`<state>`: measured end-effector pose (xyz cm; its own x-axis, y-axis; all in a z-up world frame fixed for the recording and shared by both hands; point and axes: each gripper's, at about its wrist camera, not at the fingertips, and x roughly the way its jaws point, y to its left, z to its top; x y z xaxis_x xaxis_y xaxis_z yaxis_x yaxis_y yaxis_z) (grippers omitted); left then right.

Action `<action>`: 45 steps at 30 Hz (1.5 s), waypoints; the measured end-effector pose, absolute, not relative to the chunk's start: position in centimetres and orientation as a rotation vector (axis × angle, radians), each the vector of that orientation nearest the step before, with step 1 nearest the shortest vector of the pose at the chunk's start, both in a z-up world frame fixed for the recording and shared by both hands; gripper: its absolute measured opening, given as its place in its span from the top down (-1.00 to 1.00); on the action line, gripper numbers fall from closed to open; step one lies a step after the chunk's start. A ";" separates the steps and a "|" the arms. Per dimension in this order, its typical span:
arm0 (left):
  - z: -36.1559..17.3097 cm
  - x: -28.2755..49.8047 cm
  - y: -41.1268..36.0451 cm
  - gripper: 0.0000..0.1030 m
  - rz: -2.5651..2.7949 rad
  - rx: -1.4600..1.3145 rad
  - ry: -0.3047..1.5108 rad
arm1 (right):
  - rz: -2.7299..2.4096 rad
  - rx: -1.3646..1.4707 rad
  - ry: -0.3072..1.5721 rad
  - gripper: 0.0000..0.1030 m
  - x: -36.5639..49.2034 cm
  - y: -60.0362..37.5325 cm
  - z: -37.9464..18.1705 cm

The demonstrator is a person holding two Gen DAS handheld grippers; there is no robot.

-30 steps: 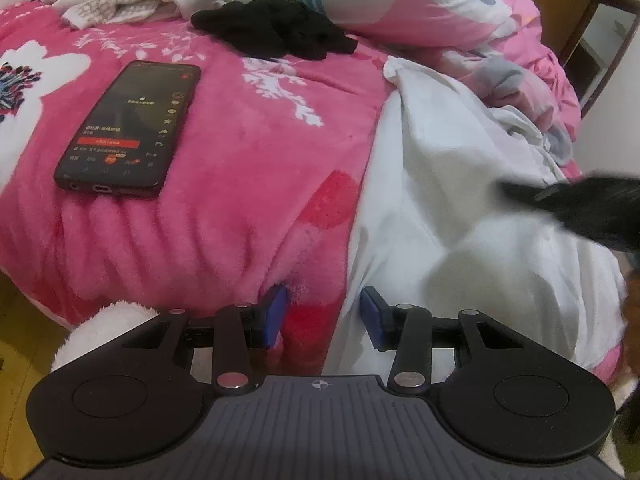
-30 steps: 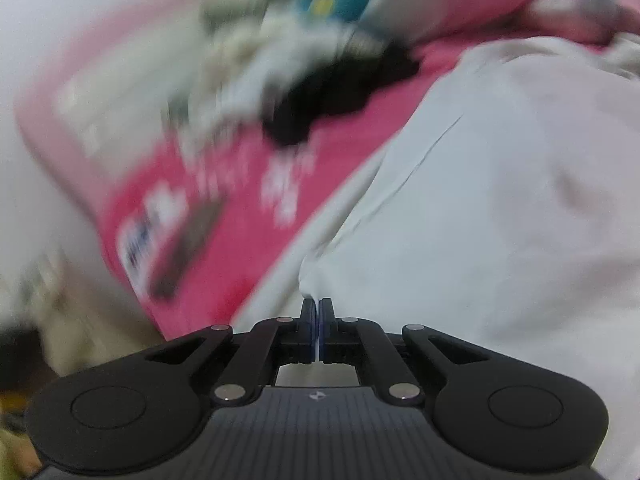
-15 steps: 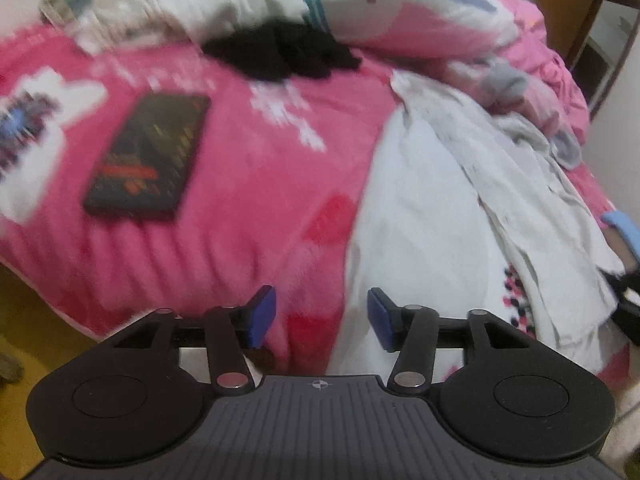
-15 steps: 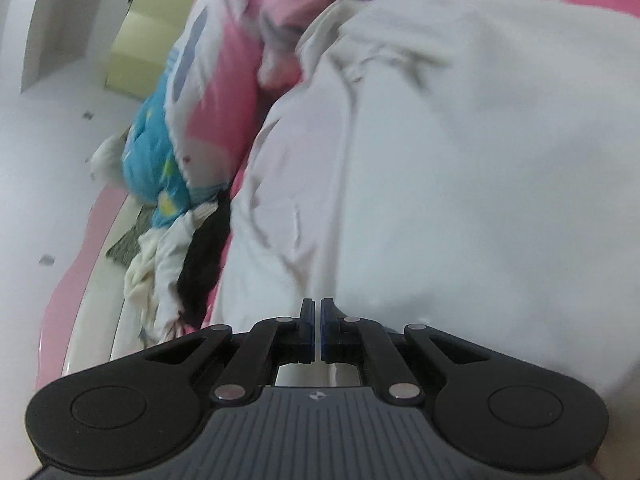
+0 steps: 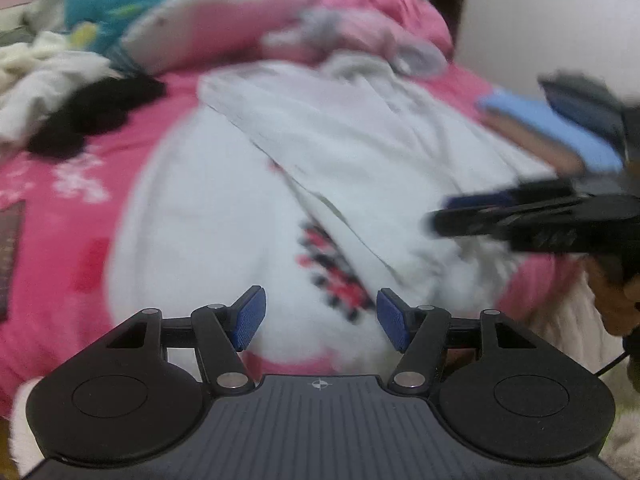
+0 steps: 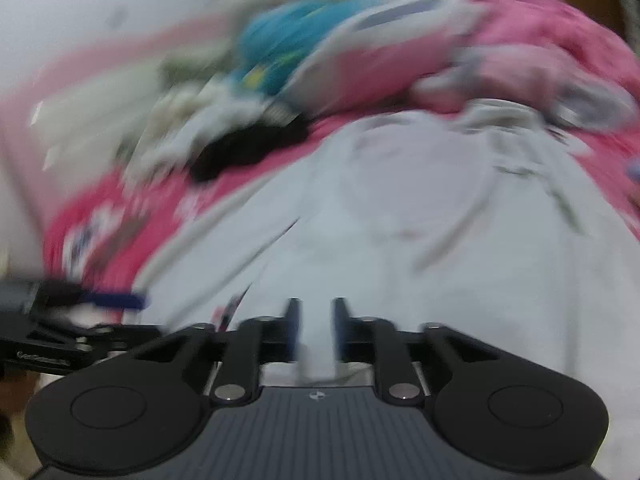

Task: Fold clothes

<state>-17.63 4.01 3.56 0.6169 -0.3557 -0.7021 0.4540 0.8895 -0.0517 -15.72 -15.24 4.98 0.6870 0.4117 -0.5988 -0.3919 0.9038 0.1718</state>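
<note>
White cloth fills the left wrist view: a shirt (image 5: pixel 224 216) lies spread on the pink bed cover (image 5: pixel 48 208), one side already laid over the middle so that a slanting edge crosses a red and black print (image 5: pixel 332 264). It seems flattened there so the next fold can be made against a firm surface. The left gripper (image 5: pixel 320 318) hangs low over the near hem, level and pointing up the bed, its blue fingers (image 5: pixel 250 316) spread wide and holding nothing, as if ready to take the hem. The right gripper (image 5: pixel 472 212) reaches in sideways from the right over the folded part. A black garment (image 5: pixel 96 116) and a heap of pale clothes (image 5: pixel 44 72) wait further up the bed, well apart from the shirt.

From the right wrist view, which is blurred, the shirt (image 6: pixel 400 216) again lies just ahead. This gripper (image 6: pixel 316 332) sits close over the cloth, fingers (image 6: pixel 294 324) parted by a narrow gap; pale cloth shows between them, but I cannot tell whether it is gripped. The left gripper (image 6: pixel 116 302) shows at the left edge.
</note>
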 end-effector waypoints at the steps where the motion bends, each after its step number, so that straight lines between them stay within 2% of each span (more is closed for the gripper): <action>1: 3.2 -17.8 3.5 -0.19 -0.473 0.161 0.780 | 0.472 -0.027 0.685 0.21 -15.8 -14.1 4.8; 7: 2.2 -18.7 2.5 -0.19 -0.493 0.205 0.784 | 0.578 -0.234 0.682 0.21 -16.4 -10.1 4.1; 9: 2.1 -18.9 2.5 -0.19 -0.492 0.213 0.777 | 0.574 -0.248 0.707 0.26 -16.2 -10.1 3.5; 10: 2.2 -18.9 2.5 -0.19 -0.493 0.215 0.771 | 0.565 -0.233 0.717 0.35 -16.0 -10.3 3.5; 11: 2.3 -19.0 2.6 -0.19 -0.495 0.213 0.764 | 0.556 -0.208 0.723 0.71 -15.8 -10.6 3.5; 12: 2.5 -19.1 2.7 -0.19 -0.500 0.206 0.757 | 0.548 -0.159 0.723 0.85 -15.6 -11.3 3.9; 16: 3.0 -18.6 3.0 -0.19 -0.543 0.124 0.753 | 0.490 0.145 0.662 0.92 -15.2 -16.4 6.1; 21: 3.2 -17.3 2.3 -0.20 -0.599 0.057 0.763 | 0.399 0.675 0.584 0.92 -15.1 -25.6 5.5; 24: 2.6 -16.9 1.0 -0.20 -0.604 0.094 0.784 | 0.359 0.701 0.593 0.91 -15.6 -26.9 5.0; 30: 1.4 -17.6 -0.2 -0.20 -0.586 0.179 0.774 | 0.517 0.228 0.643 0.81 -16.4 -18.8 6.2; 31: 1.2 -17.9 -0.4 -0.20 -0.582 0.195 0.766 | 0.548 0.151 0.653 0.71 -16.4 -17.3 6.0; 32: 1.1 -18.1 -0.5 -0.20 -0.579 0.210 0.759 | 0.574 0.080 0.664 0.48 -16.4 -15.8 5.8; 33: 1.0 -18.2 -0.5 -0.20 -0.578 0.223 0.751 | 0.595 0.013 0.672 0.34 -16.3 -14.6 5.5; 34: 0.9 -18.4 -0.5 -0.20 -0.577 0.234 0.744 | 0.608 -0.036 0.680 0.10 -16.4 -13.7 5.2; 36: 0.7 -18.5 -0.5 -0.20 -0.576 0.248 0.740 | 0.631 -0.114 0.697 0.04 -16.6 -12.3 4.6; 39: 0.6 -18.5 -0.3 -0.20 -0.581 0.250 0.734 | 0.620 -0.139 0.733 0.25 -16.4 -12.0 3.6; 41: 0.5 -18.5 -0.2 -0.20 -0.587 0.239 0.728 | 0.608 -0.060 0.752 0.60 -15.6 -12.9 3.6; 42: 0.5 -18.6 -0.1 -0.20 -0.590 0.231 0.725 | 0.608 0.015 0.766 0.68 -15.0 -13.7 3.8; 45: 0.3 -18.6 0.3 -0.20 -0.602 0.207 0.717 | 0.562 0.221 0.791 0.79 -14.1 -16.2 3.6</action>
